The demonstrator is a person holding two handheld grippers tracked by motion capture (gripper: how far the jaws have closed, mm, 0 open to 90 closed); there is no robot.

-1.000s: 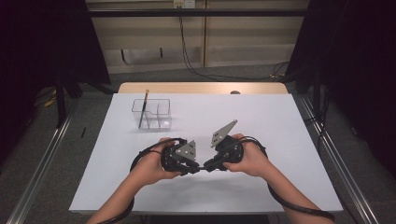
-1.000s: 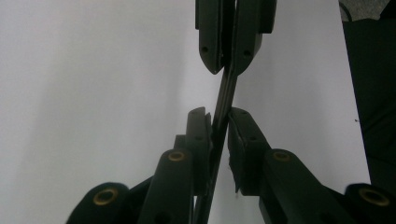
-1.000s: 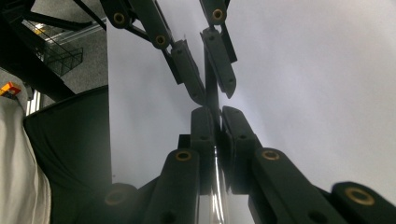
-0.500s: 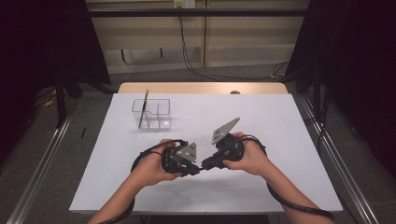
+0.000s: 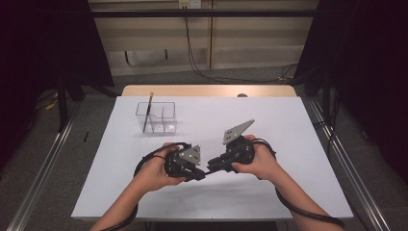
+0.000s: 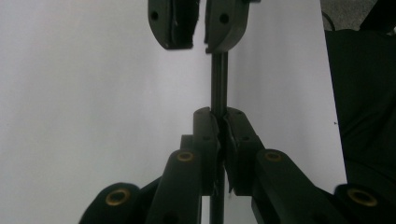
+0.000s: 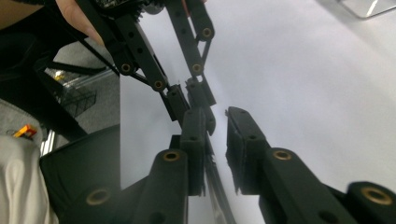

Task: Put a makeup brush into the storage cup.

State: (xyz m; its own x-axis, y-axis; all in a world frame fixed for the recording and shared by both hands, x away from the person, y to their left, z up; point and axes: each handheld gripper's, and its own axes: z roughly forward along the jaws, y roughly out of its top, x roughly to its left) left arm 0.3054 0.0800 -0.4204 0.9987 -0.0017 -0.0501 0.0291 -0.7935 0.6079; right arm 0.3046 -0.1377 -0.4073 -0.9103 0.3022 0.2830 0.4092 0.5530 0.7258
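Lab: black curtains point(image 5: 57, 43), railed table point(image 5: 288, 120)

You're working at a table point(image 5: 298, 125) with a white top; a strip of bare wood shows along its far edge. Far left on the white surface stands a clear plastic organizer point(image 5: 161, 118) with several compartments, and a thin dark stick point(image 5: 147, 112) leans upright in its left one. A small dark spot point(image 5: 242, 95) sits at the far edge.
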